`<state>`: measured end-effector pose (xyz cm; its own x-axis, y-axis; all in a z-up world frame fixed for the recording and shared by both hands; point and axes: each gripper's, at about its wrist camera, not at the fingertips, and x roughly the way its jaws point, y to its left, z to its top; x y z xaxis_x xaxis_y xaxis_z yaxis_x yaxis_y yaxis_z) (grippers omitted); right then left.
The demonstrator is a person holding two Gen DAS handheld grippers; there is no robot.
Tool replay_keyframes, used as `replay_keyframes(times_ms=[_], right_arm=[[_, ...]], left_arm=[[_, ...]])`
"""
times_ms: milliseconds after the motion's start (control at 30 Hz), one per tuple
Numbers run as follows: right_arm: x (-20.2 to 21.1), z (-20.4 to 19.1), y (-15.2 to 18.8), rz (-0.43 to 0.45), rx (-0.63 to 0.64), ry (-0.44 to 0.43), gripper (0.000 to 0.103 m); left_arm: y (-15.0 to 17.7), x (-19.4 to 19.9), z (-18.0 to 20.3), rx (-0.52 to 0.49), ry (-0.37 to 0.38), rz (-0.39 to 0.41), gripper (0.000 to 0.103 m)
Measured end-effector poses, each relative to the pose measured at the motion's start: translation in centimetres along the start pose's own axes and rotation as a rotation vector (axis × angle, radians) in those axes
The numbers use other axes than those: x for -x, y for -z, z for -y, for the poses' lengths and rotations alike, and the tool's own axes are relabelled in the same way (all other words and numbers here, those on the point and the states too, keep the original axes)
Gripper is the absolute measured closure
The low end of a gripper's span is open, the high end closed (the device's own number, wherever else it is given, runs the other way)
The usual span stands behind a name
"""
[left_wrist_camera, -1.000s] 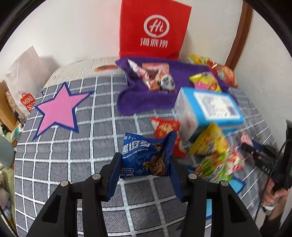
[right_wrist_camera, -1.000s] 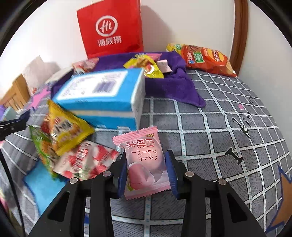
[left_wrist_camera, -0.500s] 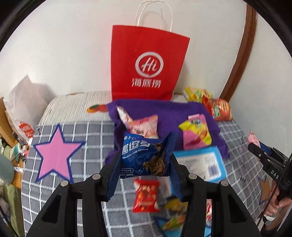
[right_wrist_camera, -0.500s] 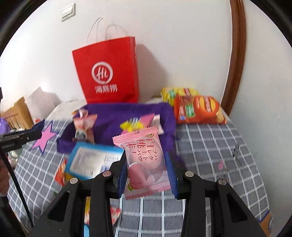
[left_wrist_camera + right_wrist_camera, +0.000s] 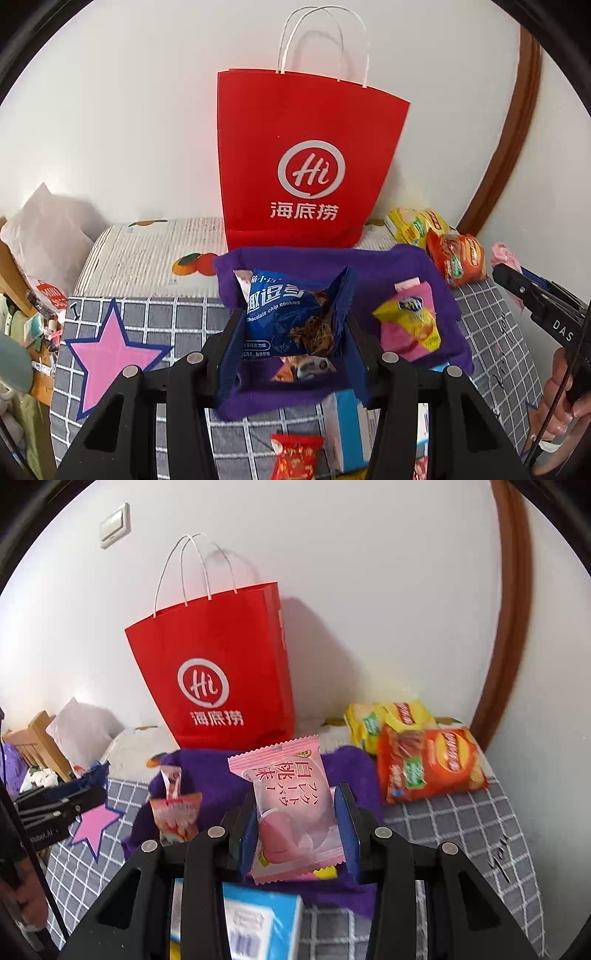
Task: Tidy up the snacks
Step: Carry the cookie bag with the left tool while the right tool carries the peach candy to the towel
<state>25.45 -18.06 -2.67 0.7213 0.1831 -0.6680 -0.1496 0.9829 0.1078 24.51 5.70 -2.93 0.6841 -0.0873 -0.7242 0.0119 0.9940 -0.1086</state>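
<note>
Snacks about half sorted I'd say: left tongs (image 5: pixel 291 332) clamped on a blue cookie pack (image 5: pixel 288 314), right tongs (image 5: pixel 295 827) on a pink peach pack (image 5: pixel 291 812), both above the purple towel (image 5: pixel 436 269) at the bed's far edge, several still loose.

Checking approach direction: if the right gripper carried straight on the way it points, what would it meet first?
Probably the purple cloth spread before the red bag; the right gripper, holding the pink packet, angles down toward it. Depth is uncertain.
</note>
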Motion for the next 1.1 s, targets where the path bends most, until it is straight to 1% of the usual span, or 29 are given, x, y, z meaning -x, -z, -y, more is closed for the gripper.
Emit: replay_keyframes(times_ms=[133, 200, 367, 467, 500, 533, 600, 667, 733, 900, 1000, 1100], right_arm=[[-2.1, -0.6, -2.0, -0.013, -0.022, -0.040, 0.064], [-3.2, -0.8, -3.0, -0.016, -0.028, -0.048, 0.064], [-5.4, -0.7, -4.1, -0.027, -0.046, -0.075, 0.064], [-6.9, -0.1, -3.7, -0.045, -0.057, -0.076, 0.064], [-7.5, 0.2, -3.4, -0.057, -0.060, -0.075, 0.064], [-8.4, 0.4, -3.3, -0.087, -0.058, -0.065, 0.064], [-9.6, 1.0, -3.2, -0.121, -0.059, -0.036, 0.064], [-10.6, 1.9, -3.0, -0.147, -0.062, -0.028, 0.064], [-11.4, 3.2, -2.6, -0.183, -0.092, -0.030, 0.064], [-13.1, 5.0, -2.0, -0.238, -0.132, -0.006, 0.064], [-13.8, 5.2, -1.5, -0.270, -0.146, -0.025, 0.064], [-14.5, 4.7, -1.3, -0.286, -0.135, -0.022, 0.064]], left_arm=[[-1.2, -1.0, -0.2, 0.008, -0.011, 0.003, 0.056], [-1.8, -1.5, -0.3, 0.022, -0.003, 0.004, 0.056], [-3.1, -3.1, -1.0, 0.063, 0.025, 0.002, 0.056], [-3.3, -4.2, -1.4, 0.059, 0.018, -0.008, 0.056], [-3.2, -4.5, -1.5, 0.056, 0.011, -0.009, 0.056], [-3.1, -4.9, -1.7, 0.057, 0.007, -0.011, 0.056], [-3.1, -6.1, -2.0, 0.064, -0.006, -0.047, 0.056], [-3.0, -6.7, -2.4, 0.076, -0.005, -0.055, 0.056], [-2.9, -7.0, -2.7, 0.082, 0.004, -0.070, 0.056], [-2.6, -8.0, -2.7, 0.084, 0.016, -0.101, 0.056], [-2.4, -8.4, -2.7, 0.088, 0.031, -0.119, 0.056], [-2.4, -8.4, -2.5, 0.081, 0.026, -0.118, 0.056]])
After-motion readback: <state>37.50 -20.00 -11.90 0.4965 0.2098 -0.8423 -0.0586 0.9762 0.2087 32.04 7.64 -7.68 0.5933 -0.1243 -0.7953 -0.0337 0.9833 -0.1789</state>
